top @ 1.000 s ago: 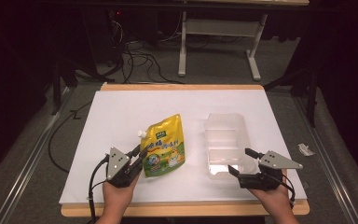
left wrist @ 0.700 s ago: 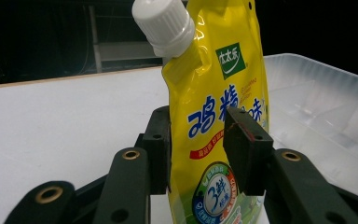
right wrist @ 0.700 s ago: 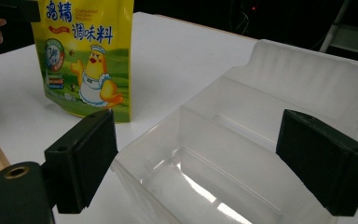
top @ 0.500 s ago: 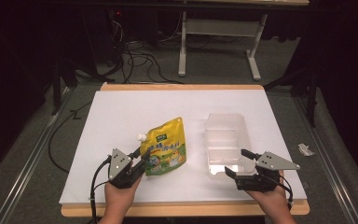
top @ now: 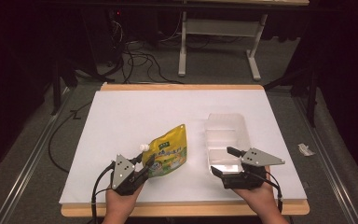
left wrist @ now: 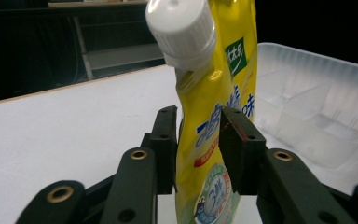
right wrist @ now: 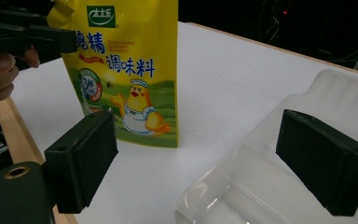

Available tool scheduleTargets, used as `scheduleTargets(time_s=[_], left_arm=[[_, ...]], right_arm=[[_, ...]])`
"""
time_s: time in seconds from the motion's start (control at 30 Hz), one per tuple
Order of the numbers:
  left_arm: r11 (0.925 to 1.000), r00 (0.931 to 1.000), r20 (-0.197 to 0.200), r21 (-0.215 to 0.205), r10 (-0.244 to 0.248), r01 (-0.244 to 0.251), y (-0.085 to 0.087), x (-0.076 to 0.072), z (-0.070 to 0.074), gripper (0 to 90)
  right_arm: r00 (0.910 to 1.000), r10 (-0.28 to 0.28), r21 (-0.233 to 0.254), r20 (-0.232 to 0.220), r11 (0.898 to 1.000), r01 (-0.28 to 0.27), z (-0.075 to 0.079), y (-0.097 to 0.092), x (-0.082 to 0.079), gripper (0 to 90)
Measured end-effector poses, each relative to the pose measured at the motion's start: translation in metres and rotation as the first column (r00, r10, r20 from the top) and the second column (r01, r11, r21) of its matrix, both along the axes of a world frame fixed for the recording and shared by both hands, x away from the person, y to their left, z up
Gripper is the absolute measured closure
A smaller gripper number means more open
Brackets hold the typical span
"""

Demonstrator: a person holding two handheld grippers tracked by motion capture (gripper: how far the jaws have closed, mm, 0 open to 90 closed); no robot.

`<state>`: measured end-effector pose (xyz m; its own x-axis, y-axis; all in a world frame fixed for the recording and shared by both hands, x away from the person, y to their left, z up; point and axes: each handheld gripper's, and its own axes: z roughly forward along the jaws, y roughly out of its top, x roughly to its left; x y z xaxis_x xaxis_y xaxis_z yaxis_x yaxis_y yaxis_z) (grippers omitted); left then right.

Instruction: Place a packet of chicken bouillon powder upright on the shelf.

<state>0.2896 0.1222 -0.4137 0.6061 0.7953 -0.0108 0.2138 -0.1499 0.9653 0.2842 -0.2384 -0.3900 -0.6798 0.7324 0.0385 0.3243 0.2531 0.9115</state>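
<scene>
The yellow seasoning pouch [top: 168, 151] stands upright on the white table [top: 121, 116] near its front edge, white cap [left wrist: 182, 32] on top, just left of the clear plastic tray [top: 226, 135]. The left gripper [left wrist: 198, 149] has it between its jaws (which have just been opening, pads barely apart from it). The right gripper [top: 221, 163] stands wide open around the tray's near corner.

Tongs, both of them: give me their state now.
Left tongs: just been opening, yellow pouch between the jaws.
Right tongs: open, holding nothing.
</scene>
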Motion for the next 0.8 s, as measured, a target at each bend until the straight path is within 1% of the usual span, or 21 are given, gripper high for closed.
scheduleTargets(time_s=[0.03,0.07,0.1,0.13,0.17,0.2,0.23,0.27,0.3,0.33,0.37,0.47,0.5,0.57,0.67,0.77,0.8], left_arm=[[1.0,1.0,-0.003,0.002,-0.006,0.006,-0.001,0.0,0.0,64.9],[1.0,1.0,-0.003,0.002,-0.006,0.006,-0.001,0.0,0.0,64.6],[0.9999,0.9999,-0.007,-0.003,-0.012,0.012,-0.002,0.001,0.0,64.0],[0.9998,0.9996,-0.022,-0.006,-0.019,0.019,-0.003,0.001,-0.002,63.6],[0.9998,0.9996,-0.022,-0.006,-0.019,0.019,-0.003,0.001,-0.002,63.2],[0.9997,0.9992,-0.031,0.0,-0.023,0.023,-0.004,0.002,-0.003,63.2],[0.9992,0.9983,-0.047,0.022,-0.034,0.035,-0.007,0.004,-0.006,63.5],[0.9992,0.9983,-0.047,0.022,-0.034,0.035,-0.007,0.004,-0.006,64.1],[0.9985,0.9978,-0.055,0.041,-0.035,0.038,-0.008,0.004,-0.009,65.5],[0.9985,0.9978,-0.055,0.041,-0.035,0.038,-0.008,0.004,-0.009,67.1],[0.998,0.9975,-0.057,0.046,-0.041,0.043,-0.008,0.004,-0.01,67.1],[0.9955,0.9964,-0.053,0.065,-0.066,0.069,-0.005,0.004,-0.009,74.0],[0.9948,0.9957,-0.055,0.066,-0.074,0.078,-0.004,0.004,-0.009,74.9],[0.9944,0.9953,-0.054,0.064,-0.081,0.084,-0.004,0.004,-0.009,75.4],[0.9924,0.9947,-0.045,0.078,-0.092,0.096,-0.005,0.003,-0.009,75.4],[0.9911,0.9941,-0.041,0.084,-0.1,0.103,-0.006,0.002,-0.008,75.1],[0.9908,0.9941,-0.039,0.086,-0.101,0.104,-0.006,0.002,-0.008,75.0]], right_arm=[[0.9999,0.013,-0.007,-0.007,1.0,-0.013,0.002,0.006,0.003,12.7],[0.9999,0.013,-0.007,-0.007,1.0,-0.013,0.002,0.006,0.003,12.7],[0.9995,0.028,-0.012,-0.012,1.0,-0.028,0.004,0.014,0.006,12.4],[0.9993,0.035,-0.006,-0.014,0.999,-0.035,0.004,0.017,0.007,12.4],[0.9993,0.035,-0.006,-0.014,0.999,-0.035,0.004,0.017,0.007,12.4],[0.9989,0.043,-0.007,-0.019,0.999,-0.043,0.005,0.022,0.009,12.1],[0.9978,0.059,-0.009,-0.029,0.998,-0.06,0.007,0.032,0.013,11.6],[0.9978,0.059,-0.009,-0.029,0.998,-0.06,0.007,0.032,0.013,11.6],[0.9968,0.074,-0.011,-0.031,0.997,-0.074,0.008,0.043,0.017,11.3],[0.9959,0.083,-0.015,-0.036,0.996,-0.084,0.008,0.048,0.02,10.9],[0.9959,0.083,-0.015,-0.036,0.996,-0.084,0.008,0.048,0.02,10.9],[0.9939,0.095,-0.016,-0.055,0.995,-0.096,0.008,0.066,0.031,8.0],[0.993,0.099,-0.007,-0.065,0.995,-0.1,0.008,0.071,0.036,6.9],[0.9908,0.104,0.008,-0.087,0.995,-0.104,0.008,0.079,0.045,5.7],[0.9859,0.104,0.011,-0.131,0.995,-0.104,0.008,0.092,0.061,4.5],[0.9811,0.107,0.016,-0.161,0.994,-0.105,0.007,0.1,0.07,4.2],[0.9805,0.106,0.01,-0.166,0.994,-0.106,0.007,0.103,0.073,4.5]])
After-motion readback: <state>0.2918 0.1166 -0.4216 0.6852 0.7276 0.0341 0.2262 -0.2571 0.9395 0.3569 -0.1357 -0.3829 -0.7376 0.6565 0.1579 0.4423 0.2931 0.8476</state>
